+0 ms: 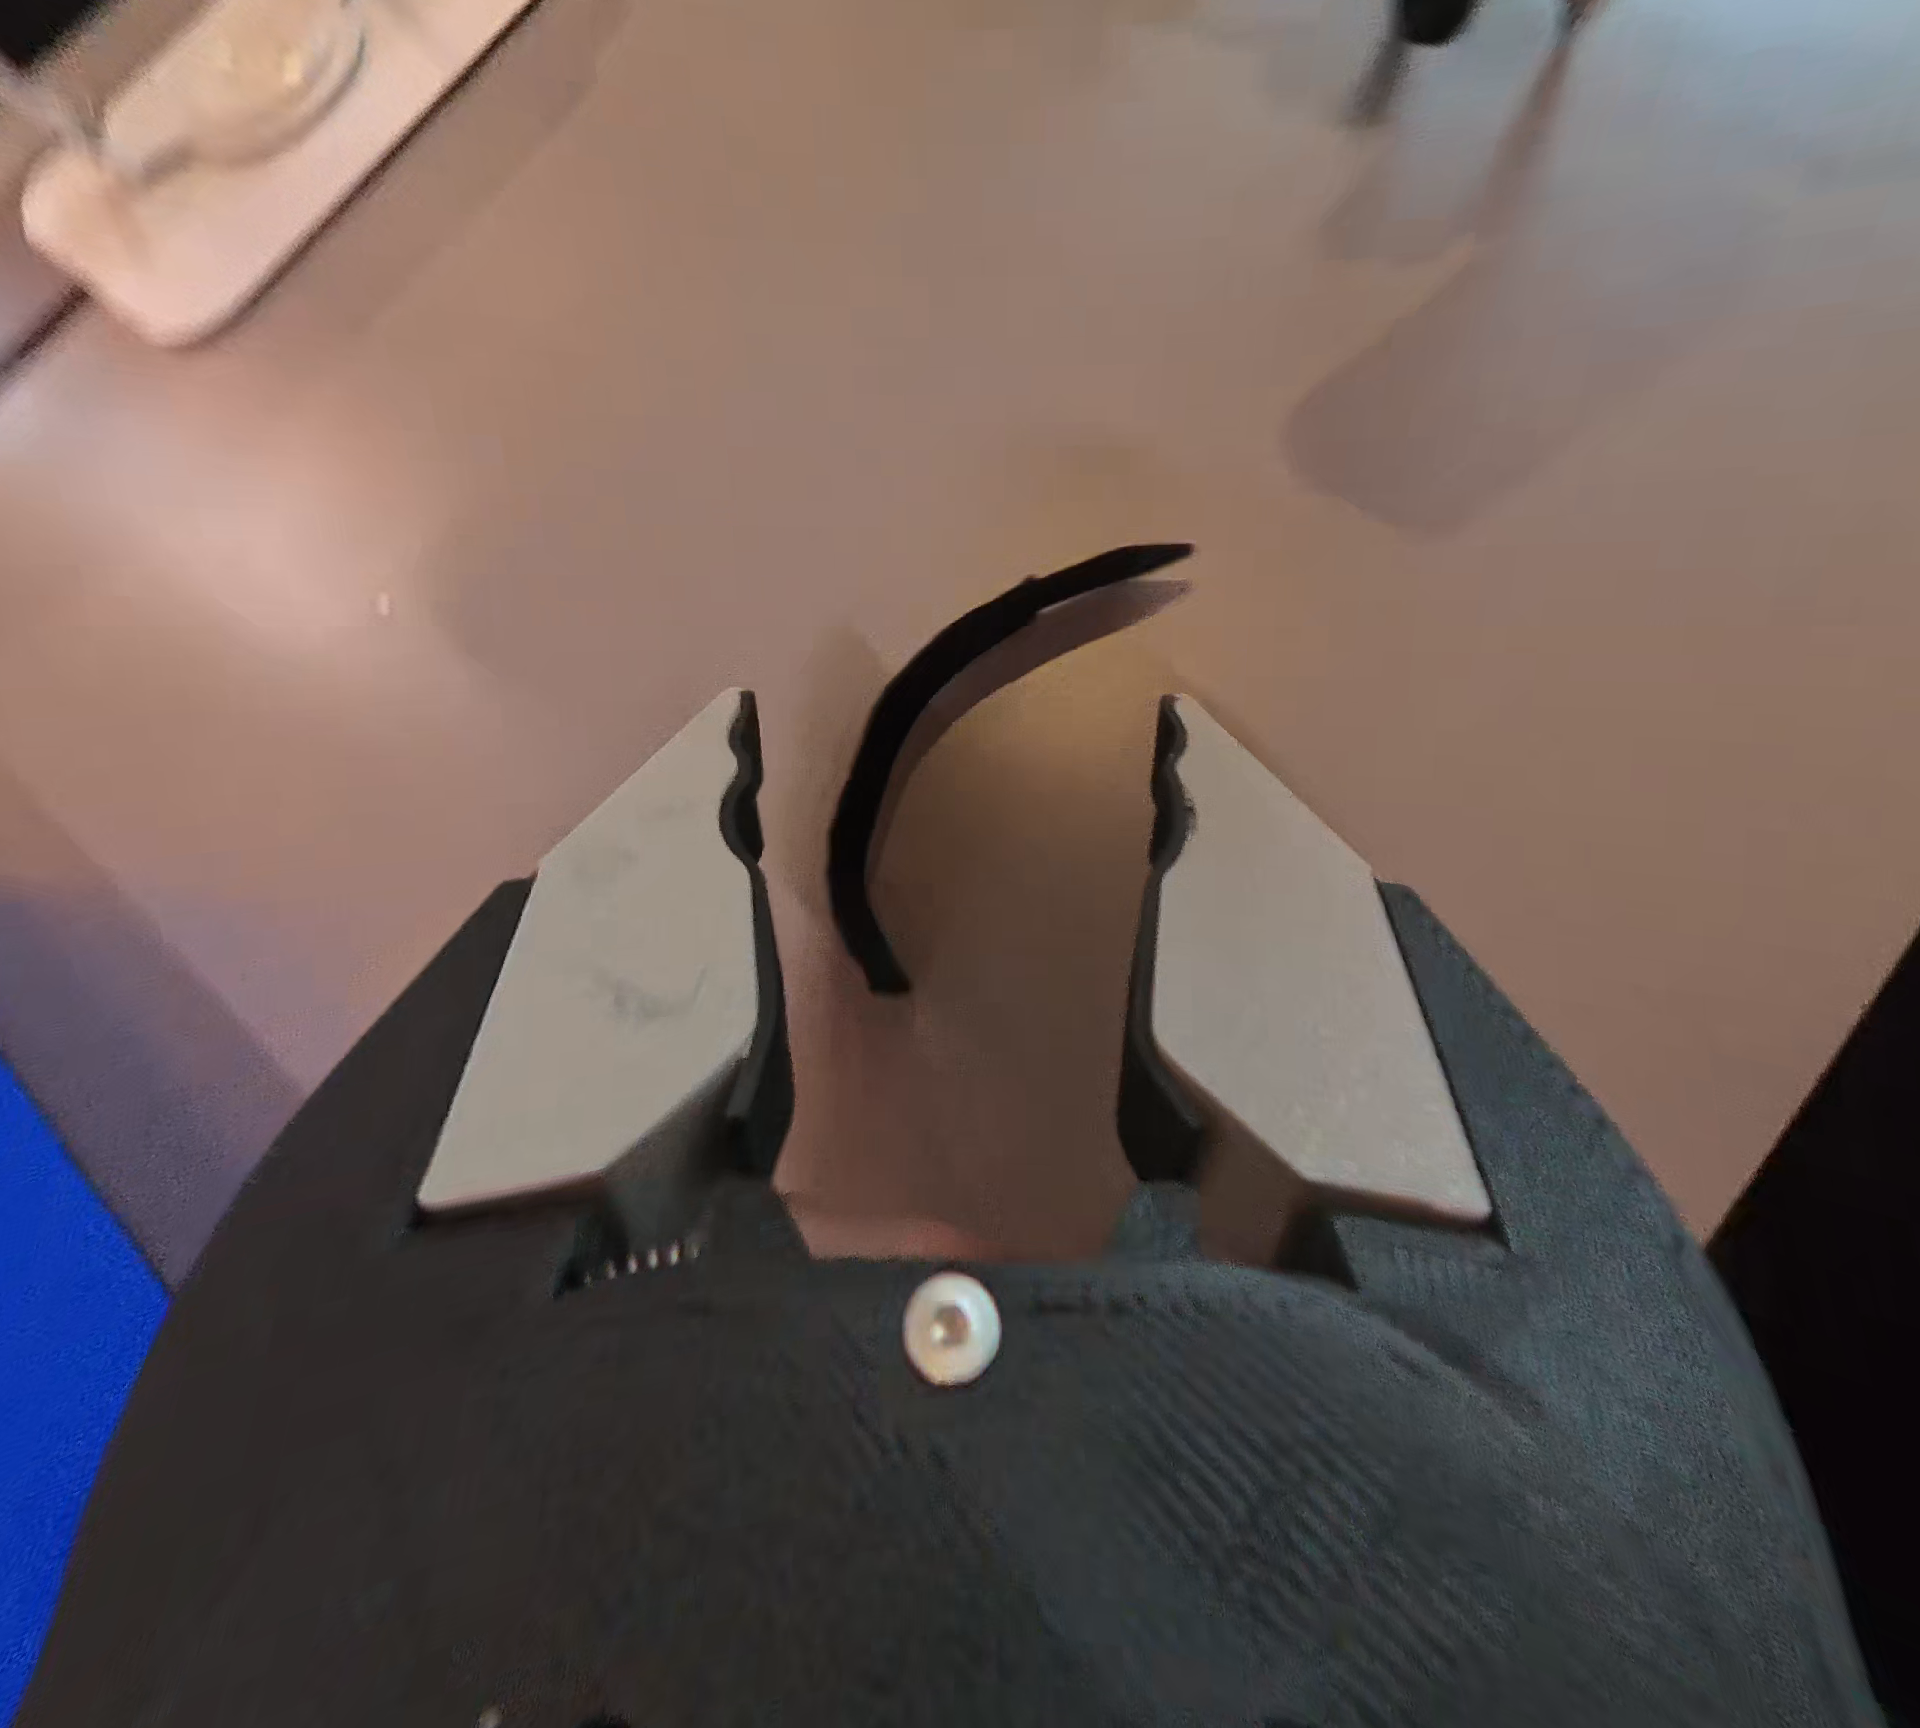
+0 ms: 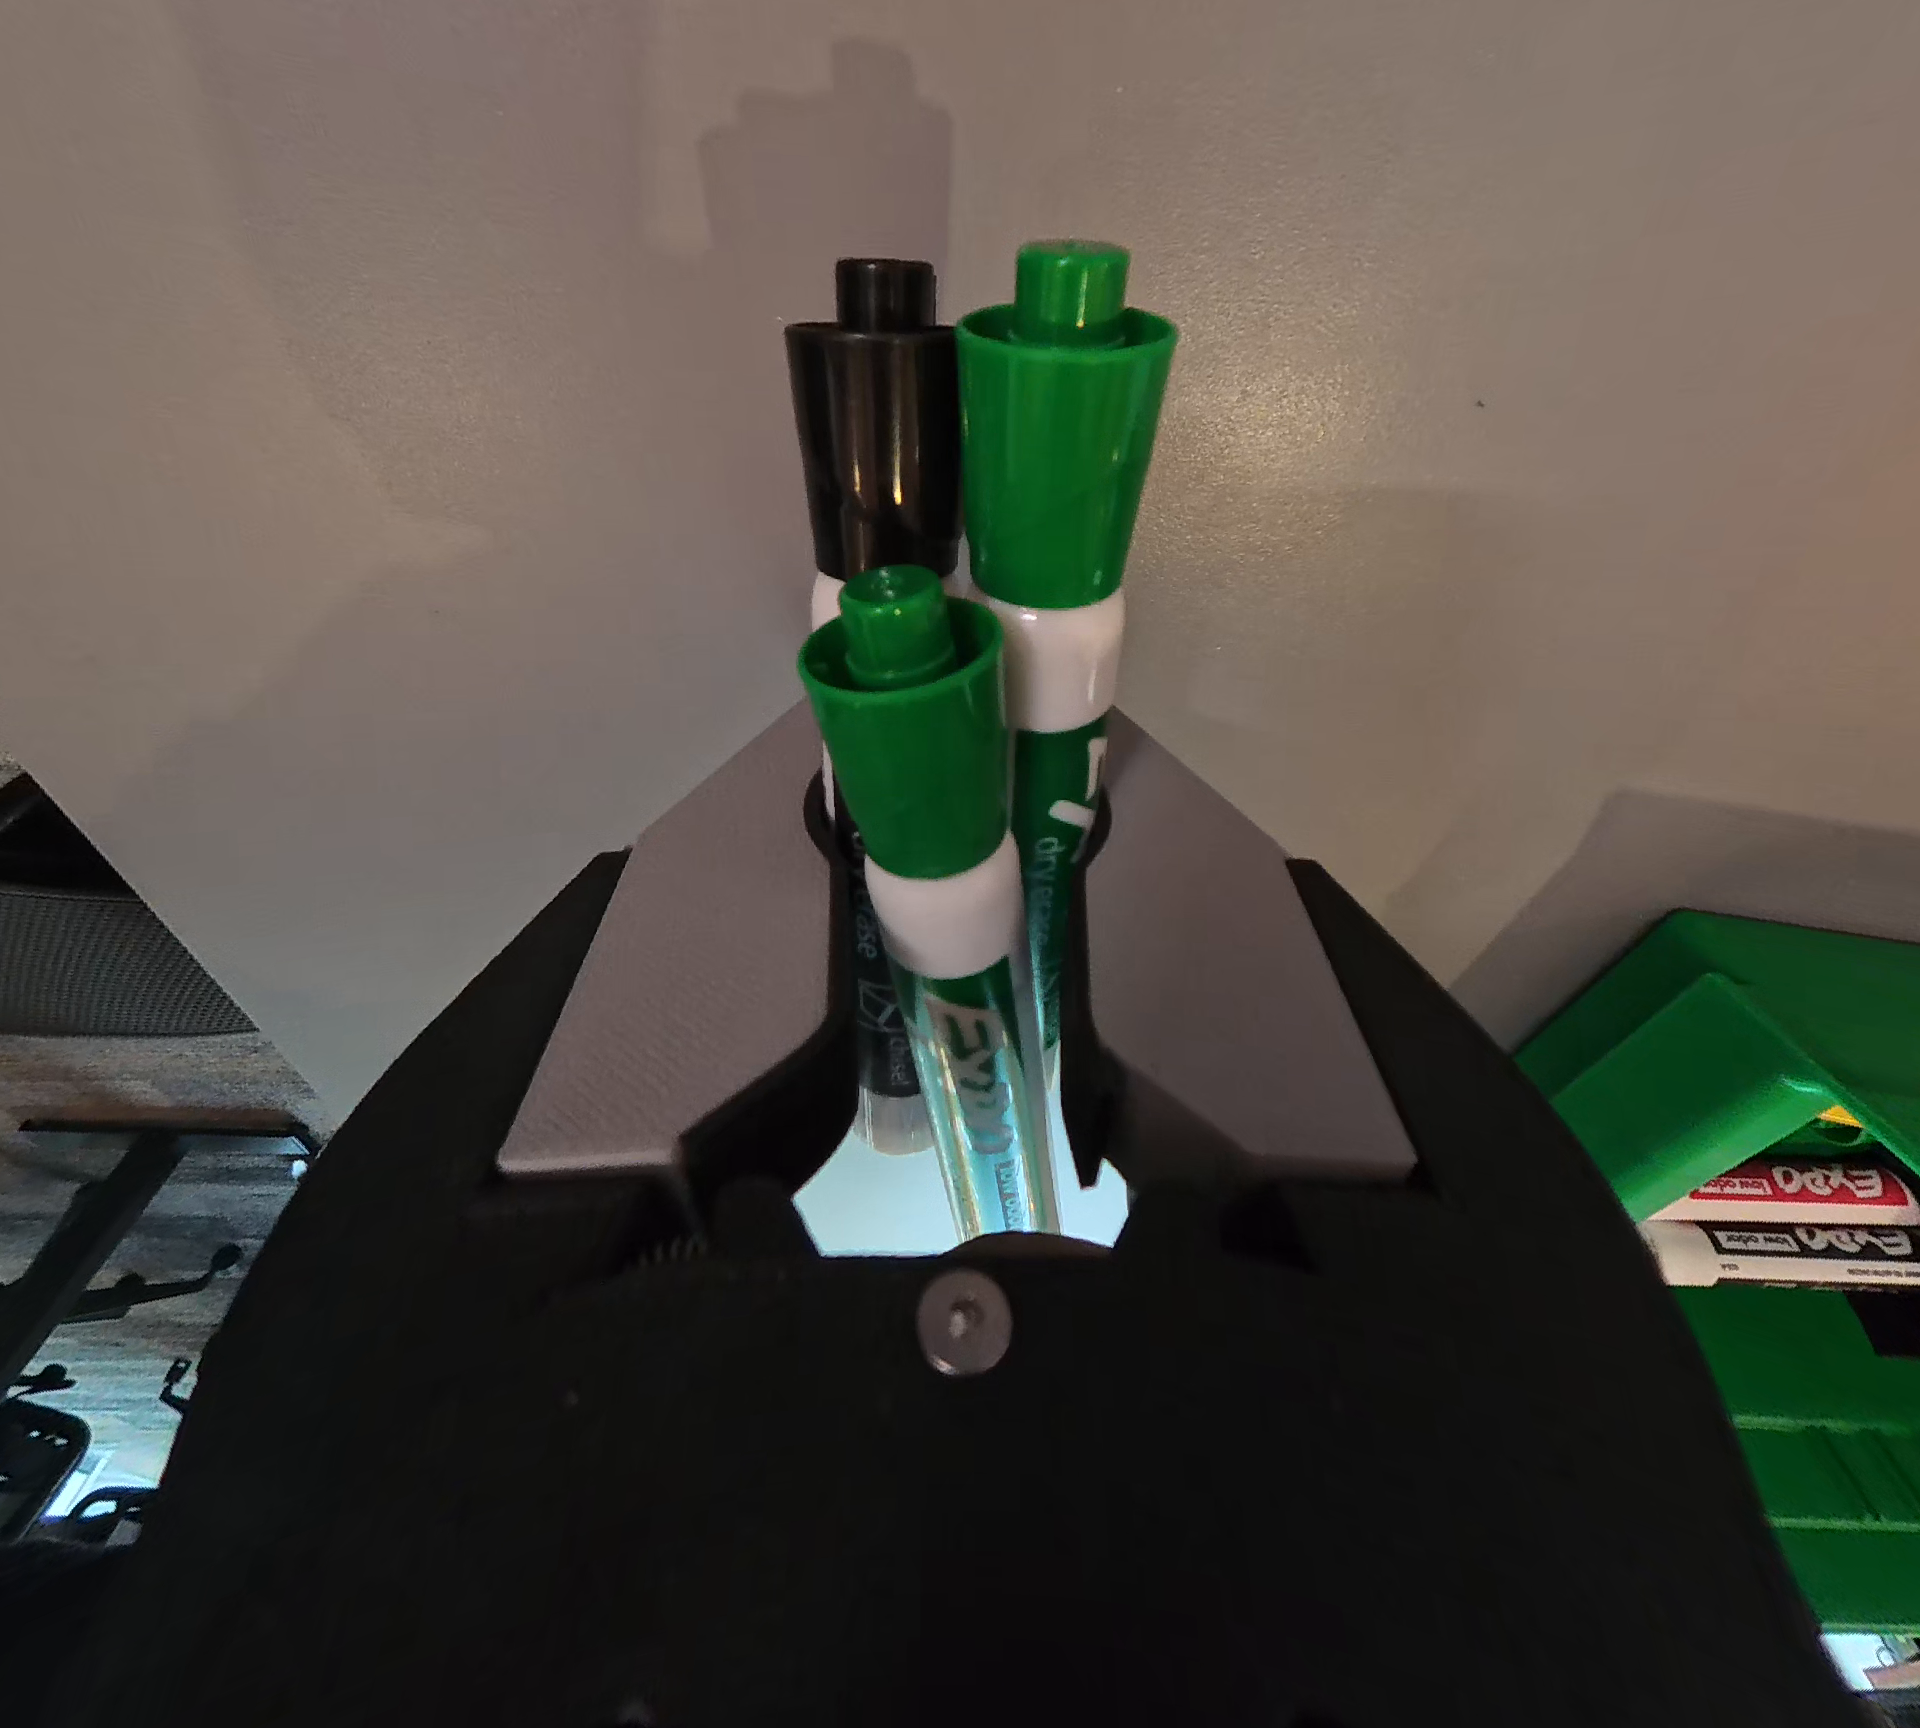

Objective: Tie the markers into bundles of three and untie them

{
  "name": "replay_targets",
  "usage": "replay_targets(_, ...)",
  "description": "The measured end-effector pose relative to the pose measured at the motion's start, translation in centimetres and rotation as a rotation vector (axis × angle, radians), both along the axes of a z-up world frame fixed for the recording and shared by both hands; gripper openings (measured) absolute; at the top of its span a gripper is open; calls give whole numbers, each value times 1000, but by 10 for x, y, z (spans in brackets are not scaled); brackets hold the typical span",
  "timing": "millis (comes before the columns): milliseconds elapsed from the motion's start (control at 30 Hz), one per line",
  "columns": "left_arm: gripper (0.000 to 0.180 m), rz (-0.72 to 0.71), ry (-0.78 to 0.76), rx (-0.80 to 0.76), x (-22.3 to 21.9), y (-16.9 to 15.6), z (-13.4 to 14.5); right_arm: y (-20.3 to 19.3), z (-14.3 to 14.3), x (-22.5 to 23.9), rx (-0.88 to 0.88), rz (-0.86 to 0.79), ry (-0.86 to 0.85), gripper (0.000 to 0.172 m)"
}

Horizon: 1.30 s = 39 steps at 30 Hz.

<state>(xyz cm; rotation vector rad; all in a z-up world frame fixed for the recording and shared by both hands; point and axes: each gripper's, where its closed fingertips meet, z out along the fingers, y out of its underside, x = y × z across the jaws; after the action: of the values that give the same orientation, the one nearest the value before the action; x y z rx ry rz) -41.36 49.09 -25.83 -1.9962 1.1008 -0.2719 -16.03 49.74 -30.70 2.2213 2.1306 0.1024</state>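
The right gripper is clamping three dry-erase markers as one cluster, its jaws pressing in on the barrels from both sides: a black-capped marker at the back left, a green-capped marker at the back right, and a second green-capped one lying in front of them and sitting lower. All three are running lengthwise along the gripper's own fingers, caps pointing away from the wrist and towards the pale wall, so the bundle's long axis is lining up with the reach of the tool. The left gripper is hanging with its jaws spread wide and gripping nothing; a black strap, curled into an open arc, is lying on the brown tabletop between the fingertips without touching either pad. No tie is showing around the markers, so they are probably standing loose in the clamp. They are looking light, stiff and glossy, so they may be sliding against each other under a slack hold; the white barrels just below the caps seem the safest place to squeeze, since the tapered caps would be wedging outward. The strap looks thin, limp and springy, likely best taken near one end. A green box with more markers is sitting to the right, and a glass on a pale coaster is standing at the far left.
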Motion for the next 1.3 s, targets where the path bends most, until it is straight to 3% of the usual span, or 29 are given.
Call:
replay_targets(100,71,148,-35,-146,-20,13,-6,0,0,0,0,1,-1,37)
replay_targets(267,45,118,-127,-414,-26,-4,-6,-1,0,-1,1,2,10,37)
replay_targets(433,0,64,89,-421,-49,-2,-15,-1,0,-1,0,11,7,37)
replay_targets(667,0,-81,135,-587,-18,-14,-20,-2,0,-1,1,8,14,37)
replay_targets(900,6,1,324,-556,-27,33,-44,-1,0,-2,0,14,13,37)
replay_targets(1100,13,-81,374,-463,-4,57,-29,-1,0,-2,1,10,23,37)
replay_targets(1300,5,-165,365,-495,1,45,-14,-1,0,-2,-3,12,31,37)
